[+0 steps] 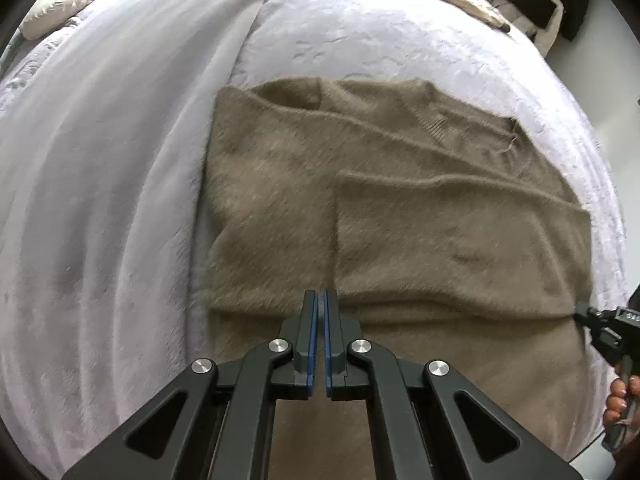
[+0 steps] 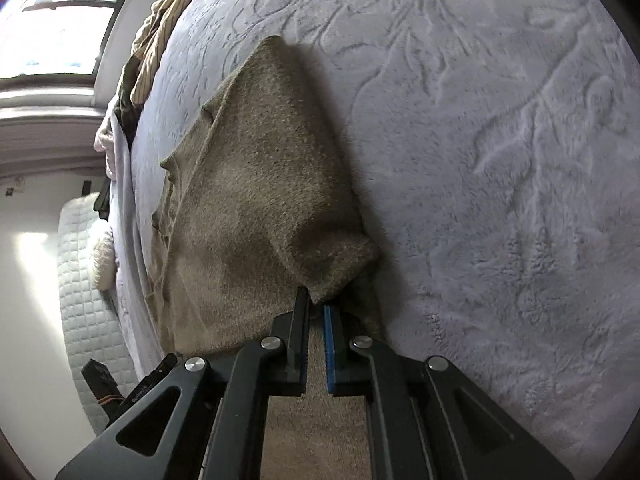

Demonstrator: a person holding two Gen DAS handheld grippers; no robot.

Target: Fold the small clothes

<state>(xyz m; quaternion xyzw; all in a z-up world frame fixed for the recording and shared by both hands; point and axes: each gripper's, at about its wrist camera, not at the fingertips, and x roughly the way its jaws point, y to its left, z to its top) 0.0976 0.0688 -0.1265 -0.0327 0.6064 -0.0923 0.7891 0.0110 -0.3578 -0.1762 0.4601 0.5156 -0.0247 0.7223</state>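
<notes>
A fuzzy olive-brown sweater (image 1: 400, 200) lies partly folded on a pale lilac bed cover (image 1: 100, 200). My left gripper (image 1: 320, 298) points steeply down, its blue-lined jaws pressed together on the sweater's near fold edge. In the right wrist view the sweater (image 2: 248, 200) rises in a peak, and my right gripper (image 2: 317, 304) is shut on its lifted corner. From the left wrist view, the right gripper (image 1: 580, 314) sits at the right end of the same fold edge, held by a hand (image 1: 616, 400).
The embossed bed cover (image 2: 500, 200) spreads wide to the right of the sweater. A striped beige cloth (image 2: 160, 32) lies at the bed's far edge. Dark bags (image 1: 532, 0) stand on the floor beyond. A quilted white mat (image 2: 80, 280) lies beside the bed, below a window (image 2: 60, 20).
</notes>
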